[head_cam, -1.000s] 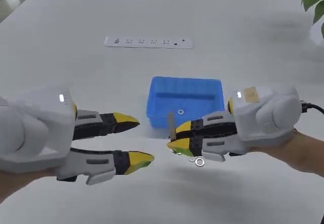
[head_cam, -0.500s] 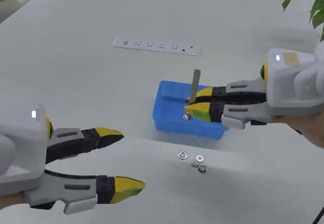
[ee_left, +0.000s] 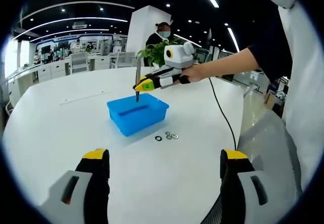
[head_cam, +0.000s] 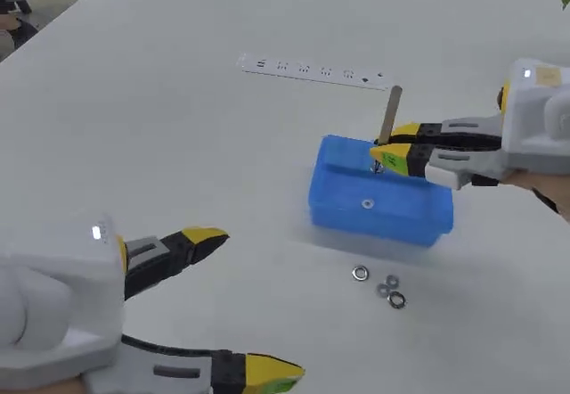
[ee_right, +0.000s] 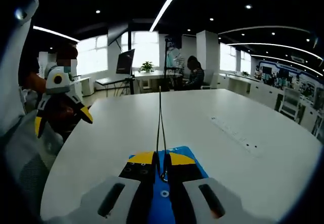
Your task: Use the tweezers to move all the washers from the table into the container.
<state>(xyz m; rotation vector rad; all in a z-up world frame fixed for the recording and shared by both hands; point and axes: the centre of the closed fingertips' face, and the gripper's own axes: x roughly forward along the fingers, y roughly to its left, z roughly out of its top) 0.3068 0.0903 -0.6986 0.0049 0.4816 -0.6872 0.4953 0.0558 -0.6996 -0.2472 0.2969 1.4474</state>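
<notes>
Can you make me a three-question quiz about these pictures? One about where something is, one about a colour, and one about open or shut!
1. Where are the tips of the thin metal tweezers?
A) over the blue plastic container
B) on the white power strip
C) under the table

2. What colour is the container?
A) red
B) blue
C) green

3. How is the left gripper?
A) shut on a washer
B) shut on the tweezers
C) open, holding nothing

Answers:
1 A: the right gripper holds the tweezers pointing down above the container.
2 B: its walls and floor are blue.
3 C: its jaws stand wide apart with nothing between them.
</notes>
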